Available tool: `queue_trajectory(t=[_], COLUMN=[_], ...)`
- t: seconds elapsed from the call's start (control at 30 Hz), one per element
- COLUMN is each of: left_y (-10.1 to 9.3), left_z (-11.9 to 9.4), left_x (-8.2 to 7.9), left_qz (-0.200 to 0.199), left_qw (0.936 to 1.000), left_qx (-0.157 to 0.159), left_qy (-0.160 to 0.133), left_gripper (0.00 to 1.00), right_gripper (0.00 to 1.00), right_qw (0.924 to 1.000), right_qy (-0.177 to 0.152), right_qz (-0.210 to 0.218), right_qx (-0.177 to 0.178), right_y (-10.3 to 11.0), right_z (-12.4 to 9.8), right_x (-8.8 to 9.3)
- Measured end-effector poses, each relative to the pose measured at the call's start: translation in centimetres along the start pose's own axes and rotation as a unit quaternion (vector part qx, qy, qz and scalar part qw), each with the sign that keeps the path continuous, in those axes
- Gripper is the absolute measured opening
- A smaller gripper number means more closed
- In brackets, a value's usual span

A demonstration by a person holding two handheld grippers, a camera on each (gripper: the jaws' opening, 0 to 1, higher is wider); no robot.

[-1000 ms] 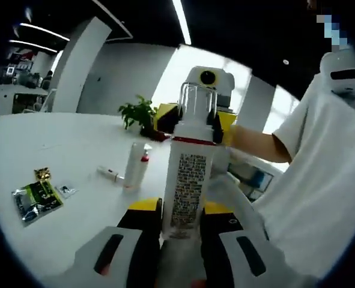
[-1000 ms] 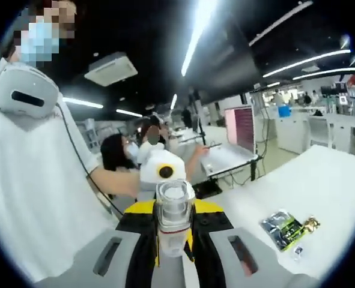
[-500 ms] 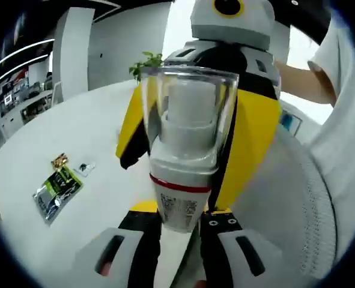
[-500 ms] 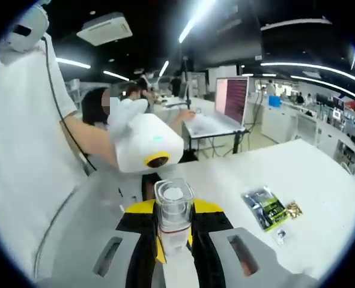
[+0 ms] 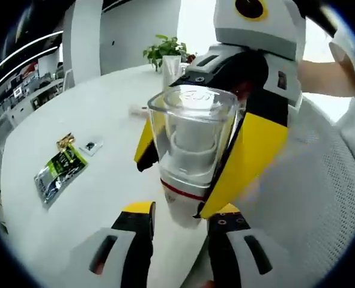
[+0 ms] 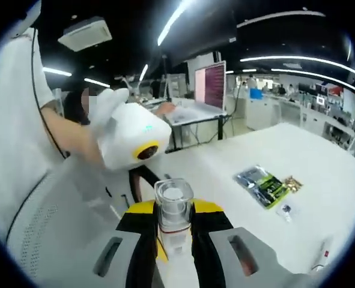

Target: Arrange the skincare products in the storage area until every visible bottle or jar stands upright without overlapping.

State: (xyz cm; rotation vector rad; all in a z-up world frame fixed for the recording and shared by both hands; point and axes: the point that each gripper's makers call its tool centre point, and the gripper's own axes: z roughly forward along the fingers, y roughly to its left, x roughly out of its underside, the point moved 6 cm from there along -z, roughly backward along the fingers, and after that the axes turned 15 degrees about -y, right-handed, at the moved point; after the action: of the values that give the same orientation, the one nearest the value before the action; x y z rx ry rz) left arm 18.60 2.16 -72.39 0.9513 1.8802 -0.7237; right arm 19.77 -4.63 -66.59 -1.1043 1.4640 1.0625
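spray bottle white with clear cap and red band under the cap, pump head visible inside the cap, contents not readable. in the left gripper view it points cap-first at the camera, raised above the white table. right gripper, yellow and black, comes in from the right and its jaws sit closed on both sides of the bottle just under the cap. left gripper has its own yellow-tipped jaws parted at the bottom of the view, the bottle's lower end between them; cannot tell if they touch it, looks like a gap on each side.

right gripper view: same bottle stands up between the right gripper jaws, clamped at the body, clear cap above the tips. the white housing of the left gripper is just beyond it, tilted, held by a person's hand, forearm reaching in from the left, white sleeve.

on the table well apart from the bottle: green sachet lying flat, small gold-wrapped item at its end, tiny packet beside. another white bottle upright far back near a potted plant. sachet also right of the bottle in the right gripper view. mesh chair back at right.
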Motion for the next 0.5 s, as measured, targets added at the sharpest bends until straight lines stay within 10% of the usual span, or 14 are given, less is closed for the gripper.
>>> queue_trajectory(t=[0.5], left_y=[0.7], left_z=[-0.5], left_x=[1.4], left_qz=[-0.013], left_qw=[0.9993], left_qx=[-0.029], left_qy=[0.017], left_gripper=[0.35], right_gripper=[0.20], right_qw=[0.9999], right_qy=[0.007], right_qz=[-0.007], right_qx=[-0.003], right_y=[-0.6], right_z=[0.1], right_x=[3.4])
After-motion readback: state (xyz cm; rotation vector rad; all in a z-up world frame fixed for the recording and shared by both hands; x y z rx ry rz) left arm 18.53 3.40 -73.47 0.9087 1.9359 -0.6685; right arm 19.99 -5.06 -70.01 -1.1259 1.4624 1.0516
